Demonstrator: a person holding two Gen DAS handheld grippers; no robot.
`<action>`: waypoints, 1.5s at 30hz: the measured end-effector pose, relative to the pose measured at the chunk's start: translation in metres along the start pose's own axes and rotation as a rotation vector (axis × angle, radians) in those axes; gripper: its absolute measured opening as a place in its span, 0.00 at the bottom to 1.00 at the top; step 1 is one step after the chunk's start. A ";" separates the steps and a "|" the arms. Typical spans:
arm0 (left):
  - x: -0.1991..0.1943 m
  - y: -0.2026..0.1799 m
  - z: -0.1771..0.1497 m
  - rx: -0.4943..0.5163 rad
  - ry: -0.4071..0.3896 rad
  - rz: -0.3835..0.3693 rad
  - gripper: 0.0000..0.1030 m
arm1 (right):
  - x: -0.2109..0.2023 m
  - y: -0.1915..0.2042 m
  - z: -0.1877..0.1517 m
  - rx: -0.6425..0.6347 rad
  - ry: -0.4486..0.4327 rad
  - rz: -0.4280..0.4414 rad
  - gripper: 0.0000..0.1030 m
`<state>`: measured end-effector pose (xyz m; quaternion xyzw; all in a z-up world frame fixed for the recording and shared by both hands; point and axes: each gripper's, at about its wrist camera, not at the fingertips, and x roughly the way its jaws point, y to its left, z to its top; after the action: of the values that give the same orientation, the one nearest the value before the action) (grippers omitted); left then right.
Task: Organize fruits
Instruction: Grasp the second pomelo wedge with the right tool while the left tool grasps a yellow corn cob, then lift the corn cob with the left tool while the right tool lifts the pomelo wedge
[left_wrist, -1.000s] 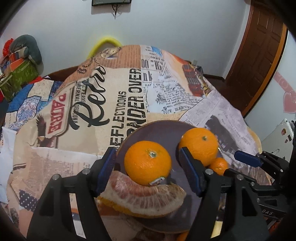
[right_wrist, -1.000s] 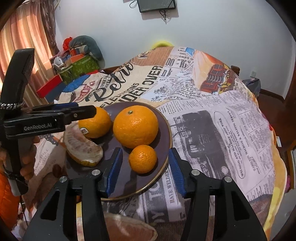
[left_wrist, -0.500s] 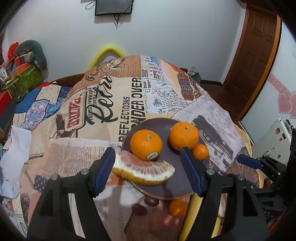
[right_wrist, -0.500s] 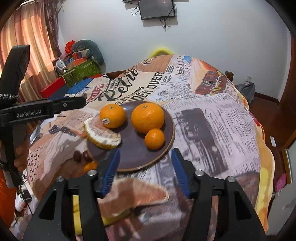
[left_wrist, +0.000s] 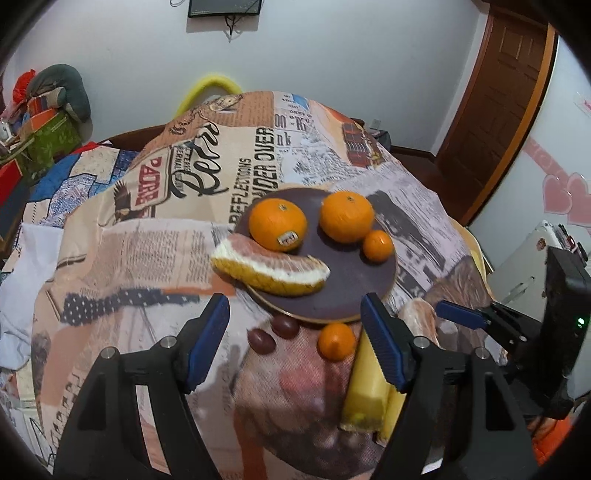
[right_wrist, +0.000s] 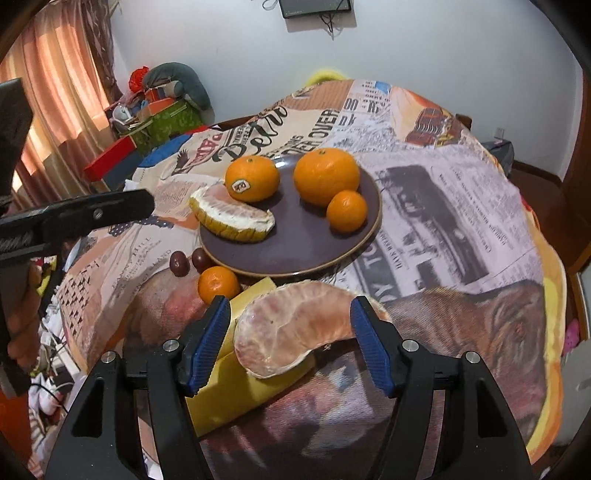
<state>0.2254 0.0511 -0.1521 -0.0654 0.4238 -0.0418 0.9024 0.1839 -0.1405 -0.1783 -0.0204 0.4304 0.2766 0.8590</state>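
Observation:
A dark purple plate (left_wrist: 343, 295) (right_wrist: 303, 243) holds a stickered orange (left_wrist: 277, 223) (right_wrist: 252, 178), a bigger orange (left_wrist: 346, 216) (right_wrist: 326, 176), a small mandarin (left_wrist: 377, 245) (right_wrist: 347, 210) and a pomelo wedge with rind (left_wrist: 269, 267) (right_wrist: 231, 216). In front of the plate lie a loose mandarin (left_wrist: 336, 340) (right_wrist: 218, 283), two dark grapes (left_wrist: 273, 332) (right_wrist: 188, 260), a peeled pomelo segment (right_wrist: 291, 332) and a yellow block (left_wrist: 369, 391) (right_wrist: 225, 384). My left gripper (left_wrist: 295, 343) is open and empty above the grapes. My right gripper (right_wrist: 290, 347) is open, its fingers either side of the peeled segment.
The table is covered by a newspaper-print cloth (left_wrist: 184, 258) (right_wrist: 461, 229). Boxes and a grey cushion (right_wrist: 173, 96) stand at the back left, a wooden door (left_wrist: 498, 110) at the back right. The right gripper shows in the left wrist view (left_wrist: 480, 321).
Both grippers have pulled back from the plate. The loose mandarin, grapes, peeled segment and yellow block have come into view in front of it.

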 end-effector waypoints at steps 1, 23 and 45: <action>0.001 -0.001 -0.003 -0.001 0.006 -0.004 0.71 | 0.002 0.001 -0.001 -0.001 0.006 -0.003 0.62; 0.038 -0.041 -0.058 0.037 0.186 -0.094 0.53 | -0.034 -0.039 -0.049 0.077 0.012 -0.074 0.24; 0.051 -0.055 -0.067 0.118 0.183 -0.078 0.39 | -0.015 -0.045 -0.047 0.067 0.039 -0.097 0.42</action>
<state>0.2054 -0.0157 -0.2249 -0.0246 0.4983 -0.1074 0.8600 0.1651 -0.1982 -0.2057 -0.0179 0.4546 0.2196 0.8630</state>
